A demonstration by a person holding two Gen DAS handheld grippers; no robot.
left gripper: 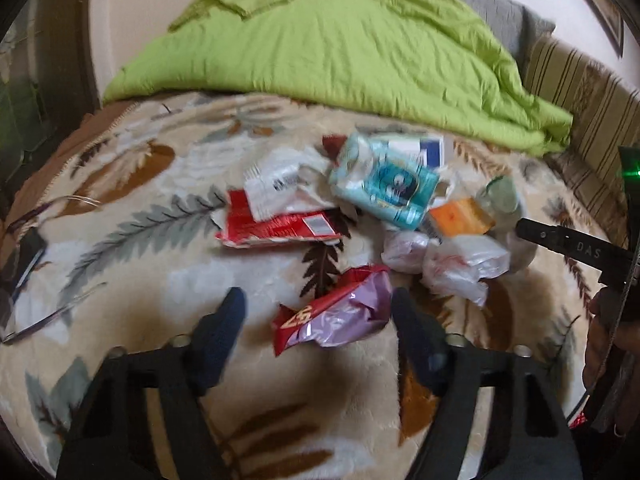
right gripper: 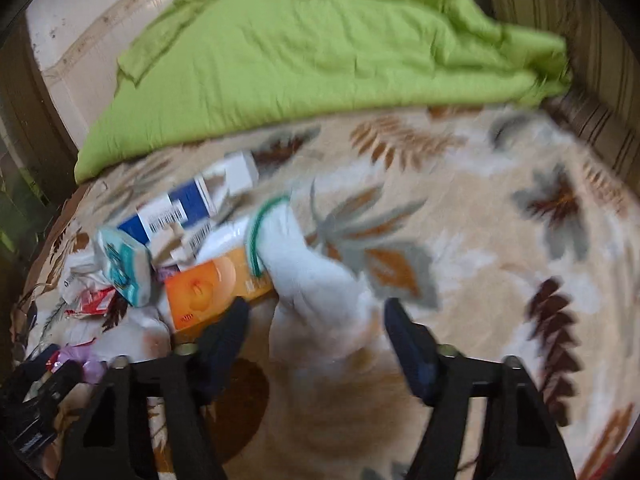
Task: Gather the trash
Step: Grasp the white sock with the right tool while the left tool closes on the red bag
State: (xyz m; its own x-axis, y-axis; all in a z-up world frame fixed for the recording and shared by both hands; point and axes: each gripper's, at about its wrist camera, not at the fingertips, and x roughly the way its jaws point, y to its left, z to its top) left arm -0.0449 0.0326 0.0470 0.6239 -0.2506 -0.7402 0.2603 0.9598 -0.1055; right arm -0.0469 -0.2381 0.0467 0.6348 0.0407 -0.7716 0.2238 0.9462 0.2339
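Observation:
Trash lies in a heap on a leaf-patterned fleece blanket (left gripper: 160,280). A crumpled red and purple wrapper (left gripper: 336,316) sits between the fingers of my open left gripper (left gripper: 318,298). Behind it are a flat red wrapper (left gripper: 276,228), a white wrapper (left gripper: 276,184), a teal tissue pack (left gripper: 384,184), an orange carton (left gripper: 460,216) and white plastic bags (left gripper: 452,260). My right gripper (right gripper: 316,308) is open around a blurred white plastic item with a green rim (right gripper: 312,280), beside the orange carton (right gripper: 208,288). The right gripper's black finger (left gripper: 560,240) reaches in from the right.
A green quilt (left gripper: 340,48) is bunched across the back of the bed. A striped cushion (left gripper: 592,92) lines the right side. A blue and white box (right gripper: 180,204) lies at the heap's far edge. Thin wire-like things and a dark flat object (left gripper: 24,256) lie at the left.

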